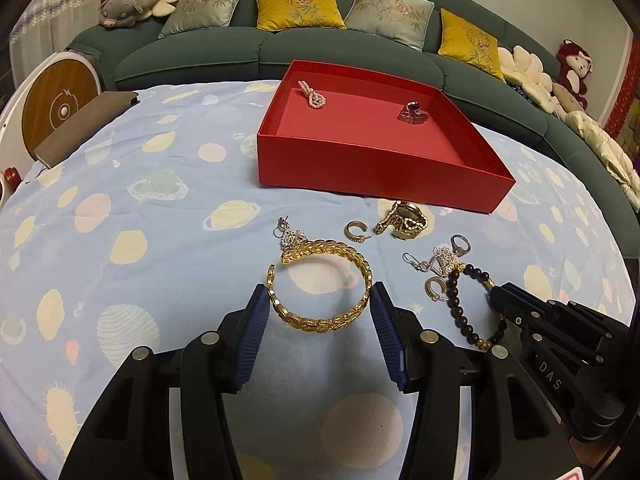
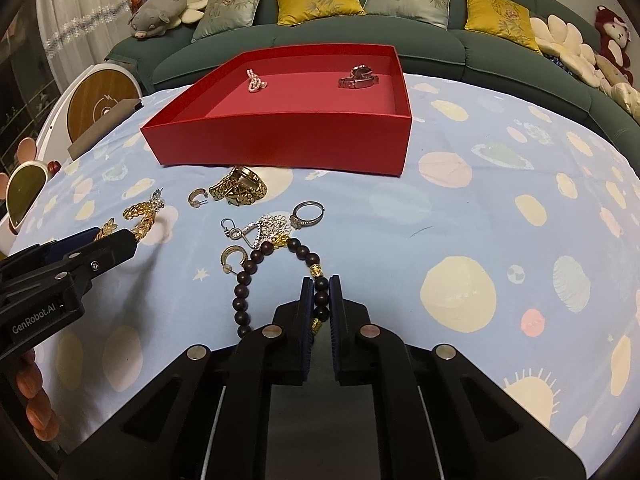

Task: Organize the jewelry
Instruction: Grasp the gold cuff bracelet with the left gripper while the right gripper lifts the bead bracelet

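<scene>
**A:** Sofa and cushions are lining the background; a planet-print cloth is covering the counter (image 1: 120, 184). Landmark item?

**B:** Red box (image 1: 372, 178), sitting open at the far middle. Inside it are lying a pink pearl piece (image 1: 313, 95) and a silver watch (image 1: 413, 113), so sorted items are presumably going there.

**A:** Items waiting outside the box?

**B:** Just in front of it: gold watch (image 1: 404, 220), small gold hoop (image 1: 355, 231), crystal earring (image 1: 292, 238). Nearer again: silver ring (image 2: 306, 213), crystal pendant cluster (image 2: 272, 226), second hoop (image 2: 233, 258).

**A:** Left hand-held gripper (image 1: 318, 308)?

**B:** Its jaws are standing wide apart, straddling the gold bracelet (image 1: 320, 284), one pad at each side; it is probably lining up to pinch across the band.

**A:** Right hand-held gripper (image 2: 321, 300)?

**B:** It is pinching the dark bead bracelet (image 2: 280, 280), pads closing on a few beads, the loop trailing over the cloth. Gripping one short stretch is likely letting the string hang for carrying to the box.
</scene>
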A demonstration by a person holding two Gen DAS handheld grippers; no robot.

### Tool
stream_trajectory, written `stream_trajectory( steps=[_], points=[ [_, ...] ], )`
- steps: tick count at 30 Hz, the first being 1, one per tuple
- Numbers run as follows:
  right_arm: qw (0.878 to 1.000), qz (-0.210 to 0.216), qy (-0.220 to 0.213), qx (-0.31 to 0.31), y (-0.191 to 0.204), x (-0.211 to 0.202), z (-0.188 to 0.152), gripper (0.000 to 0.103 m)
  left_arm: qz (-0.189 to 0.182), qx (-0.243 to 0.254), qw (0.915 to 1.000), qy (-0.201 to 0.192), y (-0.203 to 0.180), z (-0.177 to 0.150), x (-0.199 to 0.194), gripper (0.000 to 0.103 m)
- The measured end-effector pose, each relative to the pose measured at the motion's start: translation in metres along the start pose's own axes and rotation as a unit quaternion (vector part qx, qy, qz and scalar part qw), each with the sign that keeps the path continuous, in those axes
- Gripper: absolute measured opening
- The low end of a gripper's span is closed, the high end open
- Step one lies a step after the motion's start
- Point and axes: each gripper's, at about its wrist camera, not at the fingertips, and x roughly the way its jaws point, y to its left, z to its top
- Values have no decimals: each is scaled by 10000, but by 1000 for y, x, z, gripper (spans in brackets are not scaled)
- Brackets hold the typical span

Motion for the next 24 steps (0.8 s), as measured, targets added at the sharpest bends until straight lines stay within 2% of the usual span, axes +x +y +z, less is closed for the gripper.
stream_trajectory(
  steps=[18, 24],
  points=[
    [9977, 123, -657, 94, 0, -40, 22, 7, -182, -93, 9996, -186, -3, 10, -19, 49],
    [9958, 191, -888, 89, 6, -53, 38, 7, -294, -167, 9988, -364, -3, 23, -33, 49]
  ],
)
